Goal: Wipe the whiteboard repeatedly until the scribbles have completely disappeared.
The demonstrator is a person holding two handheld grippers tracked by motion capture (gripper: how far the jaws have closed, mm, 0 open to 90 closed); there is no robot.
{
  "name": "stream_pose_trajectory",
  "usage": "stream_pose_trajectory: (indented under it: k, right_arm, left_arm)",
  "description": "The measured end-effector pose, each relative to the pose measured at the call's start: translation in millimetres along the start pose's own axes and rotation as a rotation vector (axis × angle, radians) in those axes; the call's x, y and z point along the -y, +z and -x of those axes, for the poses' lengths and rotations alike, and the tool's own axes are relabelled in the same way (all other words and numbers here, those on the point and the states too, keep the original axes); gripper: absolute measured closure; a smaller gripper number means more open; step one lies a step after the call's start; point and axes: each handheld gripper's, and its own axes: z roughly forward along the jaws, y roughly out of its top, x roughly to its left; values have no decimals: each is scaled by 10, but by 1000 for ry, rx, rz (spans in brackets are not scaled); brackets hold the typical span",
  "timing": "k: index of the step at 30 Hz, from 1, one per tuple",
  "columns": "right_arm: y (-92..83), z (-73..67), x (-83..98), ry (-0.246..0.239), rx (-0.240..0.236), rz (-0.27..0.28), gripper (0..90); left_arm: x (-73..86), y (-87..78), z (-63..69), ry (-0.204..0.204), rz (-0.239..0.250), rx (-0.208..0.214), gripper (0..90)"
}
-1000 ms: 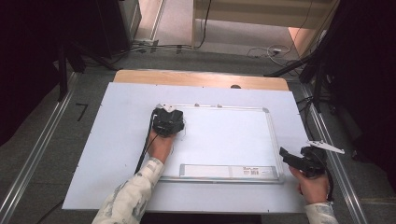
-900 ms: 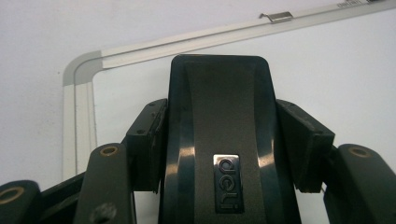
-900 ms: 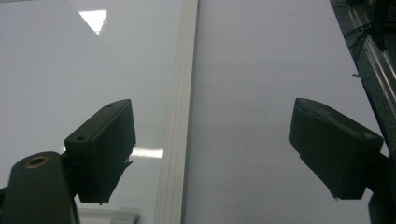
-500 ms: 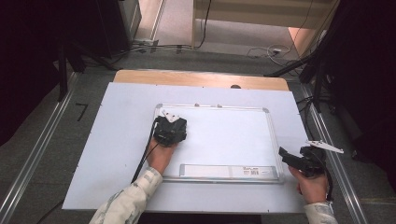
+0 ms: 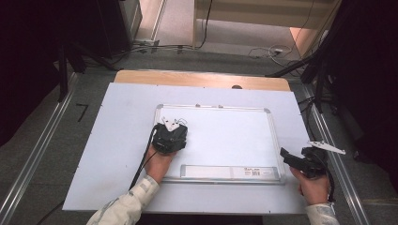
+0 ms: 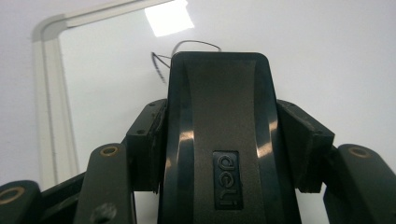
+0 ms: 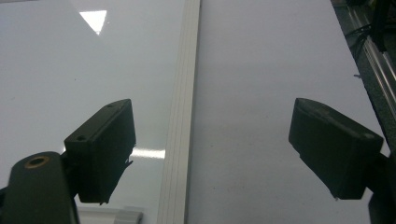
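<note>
The only writing that could be read was the raised word "deli" on the black eraser (image 6: 219,140), seen in the lower middle of the left gripper view; the small label at the right end of the tray (image 5: 232,172) at the bottom of the whiteboard (image 5: 230,136) was too small to read. The left gripper (image 5: 170,137) was clenched on the eraser, its two pads pressing the eraser's sides, and the eraser lay flat on the board at its left part, left of the centre of the high view. A thin dark pen stroke (image 6: 161,65) was on the board just above the eraser's far end, near the rounded upper left corner of the frame. Compared with the earlier frames, the left gripper with the eraser had slid down the picture from near the board's upper left corner, toward the person's side. The right gripper (image 5: 300,161) had stayed at the lower right of the high view, beside the board's right edge. Its jaws were released and wide apart, with nothing between them, and they looked along the board's right frame strip (image 7: 180,140). The left forearm in a light sleeve (image 5: 129,206) came in from the bottom edge, with the hand on top of its gripper.
</note>
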Motion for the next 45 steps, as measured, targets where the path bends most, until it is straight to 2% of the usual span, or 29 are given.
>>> stream_pose_trajectory:
  k: [8, 9, 13, 27, 31, 36, 45]
  right_arm:
    - [2, 9, 1, -1, 0, 2, 134]
    - [2, 8, 1, 0, 1, 2, 135]
    - [13, -2, -4, 0, 1, -2, 135]
    - [43, -61, -22, -10, -6, -6, 135]
    - [39, -52, -22, -4, -7, -6, 135]
    - [36, -49, -21, -12, -7, -5, 134]
    - [18, -6, -3, -2, -2, -3, 135]
  left_arm:
    - [-96, 103, -198, -53, 4, -39, 410]
    - [-103, 113, -204, -64, 6, -41, 410]
    - [-109, 114, -182, -61, 1, -51, 410]
    - [-65, 81, 231, 6, 4, 21, 410]
    - [-73, 89, 278, 14, 1, 29, 410]
    - [-113, 135, 245, 11, 5, 37, 409]
    - [-211, 237, 23, -38, 6, -9, 409]
